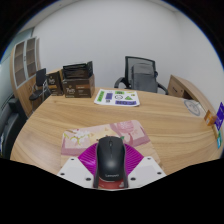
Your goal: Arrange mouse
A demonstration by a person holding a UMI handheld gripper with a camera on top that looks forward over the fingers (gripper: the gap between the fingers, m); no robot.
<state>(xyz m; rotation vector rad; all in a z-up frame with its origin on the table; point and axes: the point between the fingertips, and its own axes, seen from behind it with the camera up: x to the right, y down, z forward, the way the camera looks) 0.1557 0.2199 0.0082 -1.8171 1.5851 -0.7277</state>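
Obs.: your gripper (110, 172) has the black computer mouse (110, 158) between its two fingers, with the magenta pads (90, 160) flanking it on both sides. Whether the pads actually press its flanks, or the mouse simply sits on the wooden table (170, 135) with the fingers around it, cannot be told from this view. No gap is visible, but contact is not confirmed either.

Just beyond the mouse lie a pinkish patterned mat (130, 130) and a second flat patterned sheet (82, 138) beside it. A white printed sheet (118, 98) lies at the far edge of the table, with an office chair (143, 73) behind it.

Risks, as judged:
- If your hold is only partial, the rounded, smooth shell could squirt forward or twist out when you lift.
- Pads seem to sit near the mouse's middle to rear; a nose-heavy tilt on lifting is plausible.
- Dragging rather than lifting could catch the mat's near edge and ruck or shift it.
- No cable is visible; if one trails beneath, it may snag.
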